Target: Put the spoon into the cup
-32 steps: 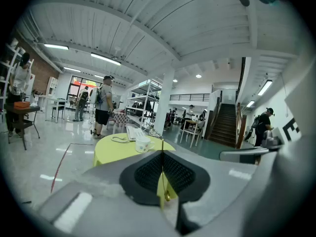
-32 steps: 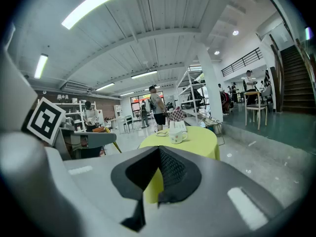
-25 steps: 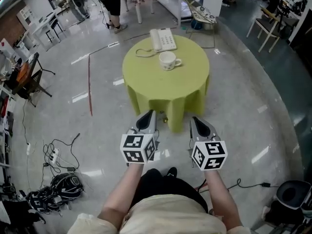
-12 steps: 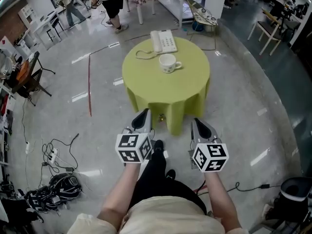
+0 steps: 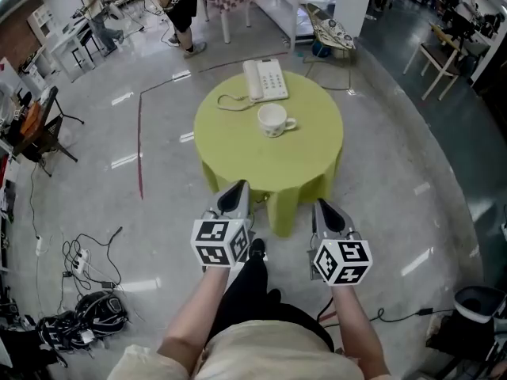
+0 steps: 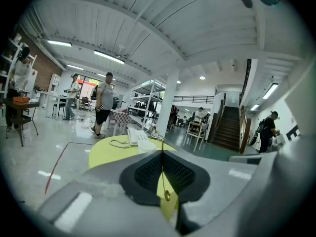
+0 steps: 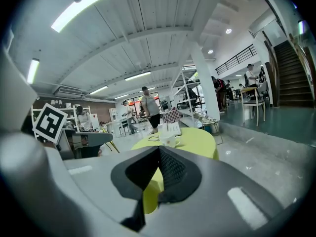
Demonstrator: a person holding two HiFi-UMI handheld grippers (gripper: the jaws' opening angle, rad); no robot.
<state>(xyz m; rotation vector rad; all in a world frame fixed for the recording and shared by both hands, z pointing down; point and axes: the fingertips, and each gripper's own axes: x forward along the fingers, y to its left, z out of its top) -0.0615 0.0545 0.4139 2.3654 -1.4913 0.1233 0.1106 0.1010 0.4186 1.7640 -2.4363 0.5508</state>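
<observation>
Floor, far left: I see a tangle of dark cables (image 5: pixel 97 313) lying on the glossy floor. A thin red line (image 5: pixel 140 145) runs along the floor to the left of the surface.

Left tongs: the left tongs (image 5: pixel 237 197) are held low in front of the person, short of the surface's near edge and pointing toward it. In the left gripper view I read the pads as pressed together on a thin thing in their seam.

Spoon: a slim gold-coloured spoon (image 6: pixel 164 174) is pinched between the pads of the left tongs and seen edge-on. Its small rounded end is toward the camera and its far end pokes out just past the tips. It is well apart from the cup.

Surface: round, draped in a yellow-green cloth (image 5: pixel 238 145) that hangs down its sides.

Telephone: a white telephone (image 5: pixel 264 80) lies at the far edge of the surface, its curly cord trailing off to the left on the cloth.

Cup: a white cup (image 5: pixel 273 119) stands upright near the middle of the surface, just nearer to me than the telephone, handle to the right.

Right tongs: the right tongs (image 5: pixel 326 212) are held level with the left ones and apart from them, also short of the surface. In the right gripper view I read them as closed on themselves, pads meeting at the tips.

Floor, far right: a dark bin (image 5: pixel 478 311) stands at the lower right, and a white chair (image 5: pixel 438 60) stands at the upper right.
</observation>
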